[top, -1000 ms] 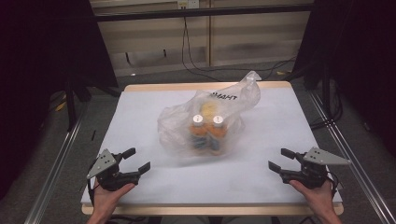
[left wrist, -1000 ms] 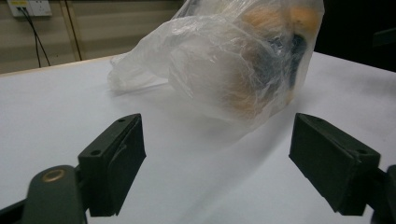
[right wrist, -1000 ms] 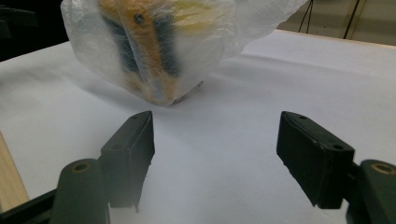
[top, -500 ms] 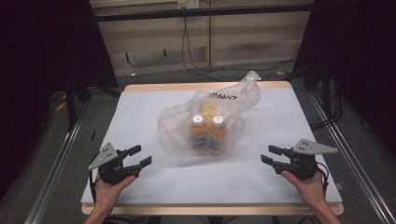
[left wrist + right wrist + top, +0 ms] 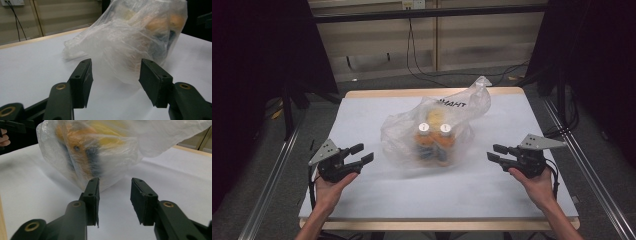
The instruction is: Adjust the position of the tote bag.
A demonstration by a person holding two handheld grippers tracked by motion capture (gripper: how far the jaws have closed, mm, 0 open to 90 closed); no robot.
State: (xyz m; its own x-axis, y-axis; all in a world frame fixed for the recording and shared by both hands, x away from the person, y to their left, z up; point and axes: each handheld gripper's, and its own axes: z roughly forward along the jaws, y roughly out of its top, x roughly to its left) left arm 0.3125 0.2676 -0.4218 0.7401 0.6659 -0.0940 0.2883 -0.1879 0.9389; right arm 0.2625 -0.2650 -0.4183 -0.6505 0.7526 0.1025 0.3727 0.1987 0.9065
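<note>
Black jaws stand spread on both grippers, with nothing between them. The left gripper [image 5: 359,154], held in the person's left hand [image 5: 328,187] near the table's front left corner, points its jaws toward the middle of the table; in the left gripper view [image 5: 115,83] the gap between the jaws frames the near edge of a clear plastic bag [image 5: 132,42], which lies just ahead of the tips without touching them. The right gripper [image 5: 496,152], held in the right hand [image 5: 537,182] near the front right, has its jaws turned toward the same bag, and in the right gripper view [image 5: 114,200] the bag [image 5: 100,152] sits close beyond the tips, also apart from them. Seen from above, the bag [image 5: 434,127] lies at the middle of the white table [image 5: 377,195], between the two grippers, crumpled, with dark lettering on its far upper part. Through the plastic show two bottles with white caps [image 5: 434,129] side by side, with orange and yellow contents that are blurred by the film. Cables [image 5: 422,55] hang down the wall behind the table.
</note>
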